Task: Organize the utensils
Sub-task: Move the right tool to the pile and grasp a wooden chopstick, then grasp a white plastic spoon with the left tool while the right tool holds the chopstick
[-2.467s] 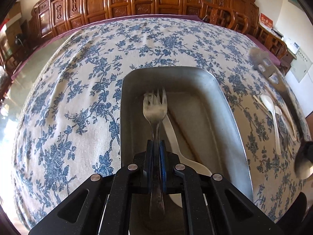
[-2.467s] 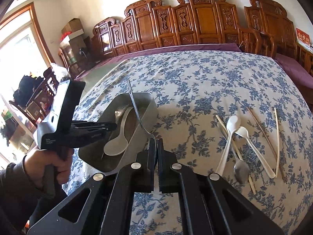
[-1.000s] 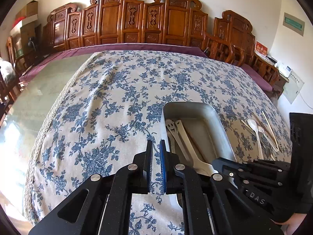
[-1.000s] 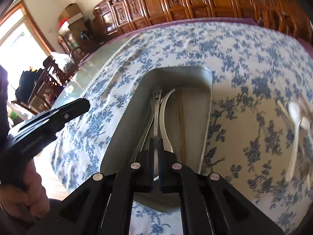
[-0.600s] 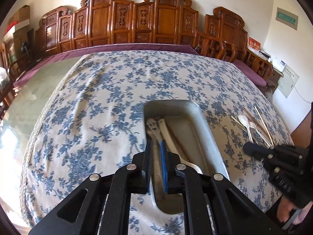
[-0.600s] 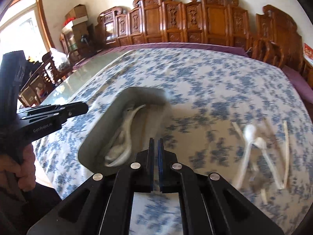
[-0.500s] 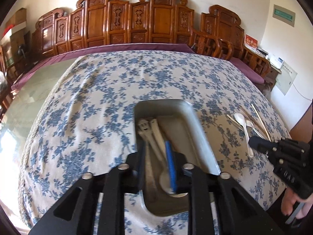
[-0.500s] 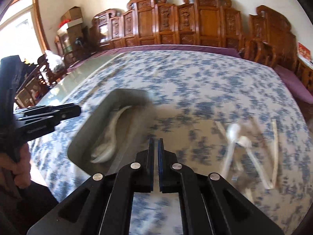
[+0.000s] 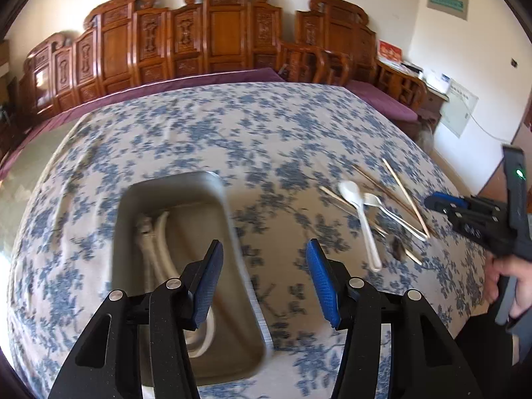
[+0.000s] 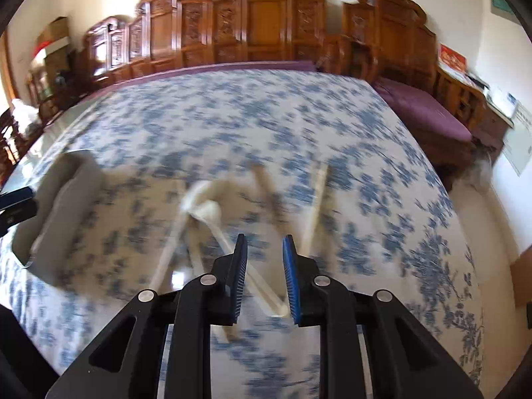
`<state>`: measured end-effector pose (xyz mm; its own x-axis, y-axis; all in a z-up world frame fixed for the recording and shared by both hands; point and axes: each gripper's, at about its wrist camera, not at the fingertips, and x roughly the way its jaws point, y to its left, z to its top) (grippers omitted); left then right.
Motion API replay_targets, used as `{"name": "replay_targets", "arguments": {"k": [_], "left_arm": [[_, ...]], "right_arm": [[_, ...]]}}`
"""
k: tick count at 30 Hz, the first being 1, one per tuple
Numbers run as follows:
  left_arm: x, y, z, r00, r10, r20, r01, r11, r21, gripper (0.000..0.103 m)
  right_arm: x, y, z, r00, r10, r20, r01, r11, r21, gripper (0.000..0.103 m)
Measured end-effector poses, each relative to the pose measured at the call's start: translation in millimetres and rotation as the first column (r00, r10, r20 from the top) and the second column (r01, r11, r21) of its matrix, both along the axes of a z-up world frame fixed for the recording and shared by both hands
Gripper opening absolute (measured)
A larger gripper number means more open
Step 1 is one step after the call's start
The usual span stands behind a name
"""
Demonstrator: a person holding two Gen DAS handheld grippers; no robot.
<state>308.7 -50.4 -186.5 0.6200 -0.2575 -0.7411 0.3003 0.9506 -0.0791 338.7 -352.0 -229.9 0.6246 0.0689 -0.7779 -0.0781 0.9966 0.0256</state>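
Left claw: the left claw (image 9: 264, 276) is released, its blue-padded fingers (image 9: 206, 276) spread wide with nothing between them, above the near end of the tray and the cloth beside it
Right claw: the right claw (image 10: 264, 276) is parted with a moderate gap and grasps nothing; in the left wrist view it shows at the right edge (image 9: 465, 214), held in the person's right hand (image 9: 508, 282)
Tray: the rectangular grey metal tray (image 9: 123, 232) sits on the counter covered by a blue floral tablecloth (image 9: 232, 126); it holds a metal fork (image 9: 144, 232) and a white plastic spoon (image 9: 166, 259) lying lengthwise side by side
Loose utensils: to the right of the tray, well apart from it, lie a white plastic spoon with a broad bowl (image 9: 360, 219), a second slimmer pale spoon (image 9: 392, 216) and several wooden chopsticks (image 9: 404, 193), overlapping in a loose heap
Right wrist view: heavily blurred; the white spoons (image 10: 206, 209) and chopsticks (image 10: 314, 206) lie just ahead of the parted fingers, the tray (image 10: 63, 206) at far left
Background: carved wooden chairs (image 9: 226, 33) stand behind the counter
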Motion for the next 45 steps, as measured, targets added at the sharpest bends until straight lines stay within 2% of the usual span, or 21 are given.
{"name": "replay_targets", "arguments": {"k": [3,12,17,21,32,37,41,45], "left_arm": [[-3,-15,-4,1.0,-0.024,-0.003,0.024,1.0,0.003,0.05],[-9,-49,-17,0.996,-0.079,-0.029,0.08,0.997,0.015,0.05],[-12,-64,-23,0.994,-0.104,-0.045,0.105,0.994,0.028,0.05],[-12,-77,-26,0.993,-0.111,-0.044,0.113,0.993,0.045,0.05],[-3,-107,-35,0.989,-0.134,-0.057,0.14,0.984,0.107,0.05],[11,-120,-41,0.986,-0.147,-0.078,0.155,0.983,0.102,0.049],[30,-133,-50,0.982,-0.151,-0.111,0.16,0.984,0.08,0.04],[51,-140,-65,0.973,-0.148,-0.177,0.157,0.987,0.039,0.024]], "right_arm": [[9,-16,-15,0.999,-0.022,-0.039,0.022,1.0,0.007,0.024],[34,-16,-42,0.995,-0.022,-0.094,0.02,1.0,-0.021,0.024],[33,-20,-43,0.994,-0.027,-0.109,0.028,1.0,0.003,0.008],[26,-26,-42,0.992,-0.029,-0.123,0.032,0.999,0.023,0.006],[-22,-44,1,0.999,0.009,-0.036,-0.006,0.997,0.081,0.006],[-35,-46,7,0.999,0.023,-0.026,-0.021,0.996,0.09,0.006],[-35,-50,12,1.0,0.019,-0.017,-0.017,0.993,0.114,0.006],[-35,-56,13,1.0,0.015,-0.014,-0.013,0.992,0.127,0.006]]}}
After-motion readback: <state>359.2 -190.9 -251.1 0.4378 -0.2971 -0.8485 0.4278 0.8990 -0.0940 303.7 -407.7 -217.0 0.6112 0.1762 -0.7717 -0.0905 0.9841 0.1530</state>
